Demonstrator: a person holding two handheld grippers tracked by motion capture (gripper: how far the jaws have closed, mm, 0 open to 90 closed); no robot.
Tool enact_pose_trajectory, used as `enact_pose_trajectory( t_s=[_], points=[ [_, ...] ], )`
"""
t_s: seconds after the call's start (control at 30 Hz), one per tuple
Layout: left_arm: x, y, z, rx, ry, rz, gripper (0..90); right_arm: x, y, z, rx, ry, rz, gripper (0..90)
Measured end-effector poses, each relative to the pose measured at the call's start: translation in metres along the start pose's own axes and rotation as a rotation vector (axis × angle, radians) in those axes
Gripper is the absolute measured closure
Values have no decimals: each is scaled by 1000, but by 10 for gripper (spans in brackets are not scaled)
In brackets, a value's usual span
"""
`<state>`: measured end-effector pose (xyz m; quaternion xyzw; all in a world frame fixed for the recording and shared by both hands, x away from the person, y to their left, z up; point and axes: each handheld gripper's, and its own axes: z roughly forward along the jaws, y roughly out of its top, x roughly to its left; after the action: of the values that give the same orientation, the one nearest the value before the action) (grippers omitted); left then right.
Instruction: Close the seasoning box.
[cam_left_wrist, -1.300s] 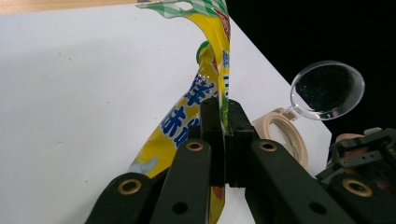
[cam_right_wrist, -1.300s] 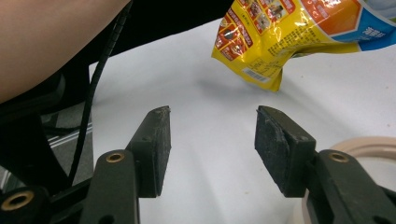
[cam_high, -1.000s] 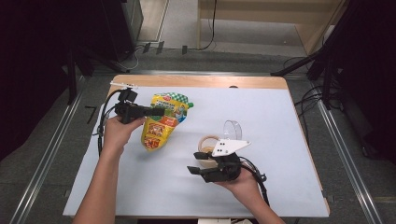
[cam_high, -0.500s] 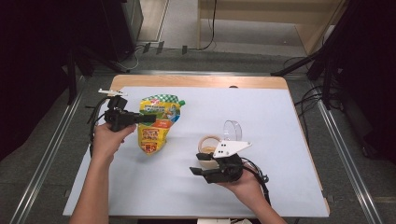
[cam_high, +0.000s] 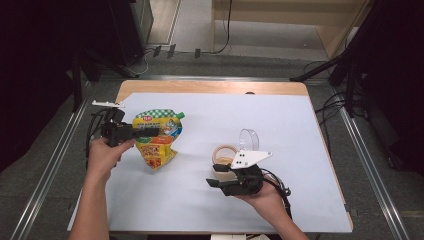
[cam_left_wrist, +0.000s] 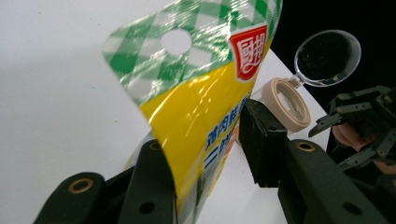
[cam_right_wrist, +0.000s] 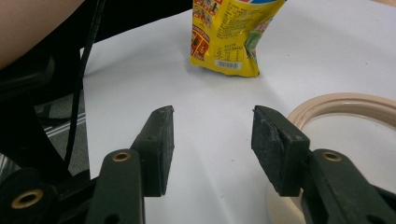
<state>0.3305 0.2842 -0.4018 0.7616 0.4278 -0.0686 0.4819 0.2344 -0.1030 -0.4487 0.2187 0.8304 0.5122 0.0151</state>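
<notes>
A white sheet (cam_high: 280, 130) covered a wooden table (cam_high: 210, 88), whose bare edge showed along the far side. Around the table lay a grey floor (cam_high: 40, 175) with metal rails (cam_high: 372, 165) to the left and right, cables at the far end, and dark equipment in the shadows.

On the left part of the sheet lay a yellow and green pouch (cam_high: 158, 137). The left gripper (cam_high: 132, 133) reached across its far end. Its jaws had just been opening, and in the left gripper view the pouch (cam_left_wrist: 201, 107) stood between them, the right pad clear of it, so the grip was let go.

The right gripper (cam_high: 225, 181) rested near the front, right of centre, its jaws spread with nothing between them. Just beyond it stood a small beige-rimmed jar (cam_high: 225, 153) with its clear lid (cam_high: 248, 139) flipped up on the far side.
</notes>
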Motion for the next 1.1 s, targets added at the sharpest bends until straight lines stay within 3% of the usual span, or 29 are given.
enact_pose_trajectory(
  t_s=[0.27,0.67,1.1],
  points=[
    [-2,-3,-4,4,-12,16,584,-2,-1,-2,8,-3,5,528],
    [-7,-2,-21,-26,38,81,485,-8,-3,-9,17,-25,39,580],
    [-19,2,-38,-39,89,92,451,-6,2,-20,21,-14,56,685]
  ],
)
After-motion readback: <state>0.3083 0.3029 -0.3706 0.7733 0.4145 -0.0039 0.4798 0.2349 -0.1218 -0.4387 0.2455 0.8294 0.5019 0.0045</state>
